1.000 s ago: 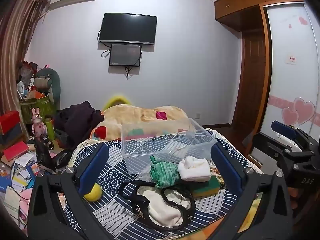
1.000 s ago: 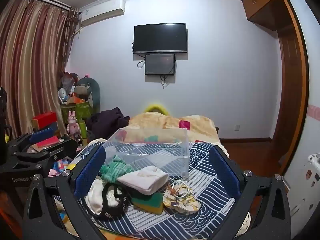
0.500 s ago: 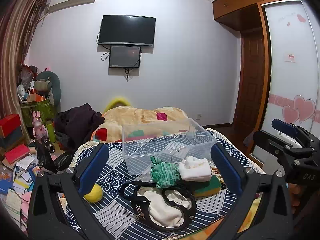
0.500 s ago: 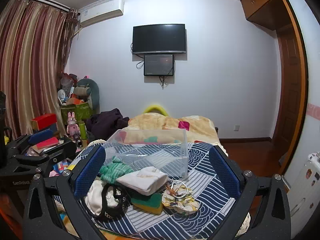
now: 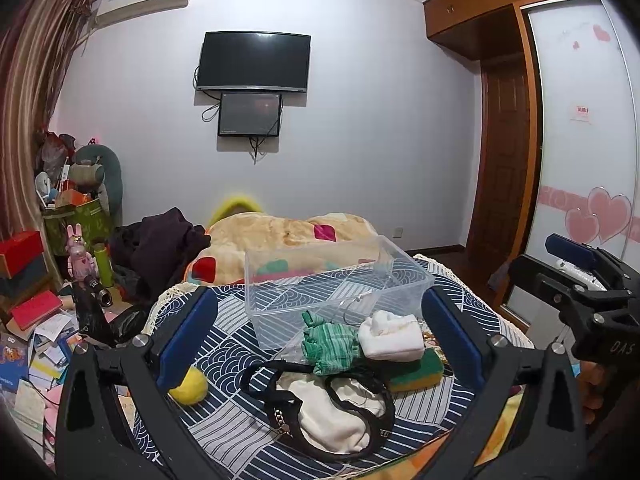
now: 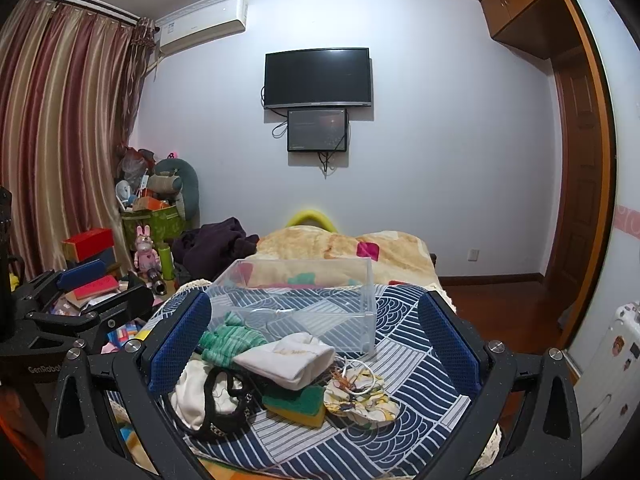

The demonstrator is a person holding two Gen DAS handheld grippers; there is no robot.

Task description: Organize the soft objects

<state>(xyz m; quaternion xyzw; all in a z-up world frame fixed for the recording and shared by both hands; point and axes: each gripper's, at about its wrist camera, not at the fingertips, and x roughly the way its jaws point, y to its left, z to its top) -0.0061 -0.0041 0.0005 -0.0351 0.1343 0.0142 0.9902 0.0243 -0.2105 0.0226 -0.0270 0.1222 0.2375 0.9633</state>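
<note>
Both the left gripper (image 5: 320, 344) and right gripper (image 6: 316, 344) gape wide (holding nothing), so either should descend squarely until the white sock (image 6: 288, 360) sits between its jaws.

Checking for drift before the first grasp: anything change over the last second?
Nothing taken or released. Both views shift only slightly, a small camera drift. The left gripper and right gripper stay open and empty above the pile. The clear bin, green cloth, white sock and sponge lie unmoved.

Wall-mounted television (image 6: 318, 77), striped curtains (image 6: 60, 128)
</note>
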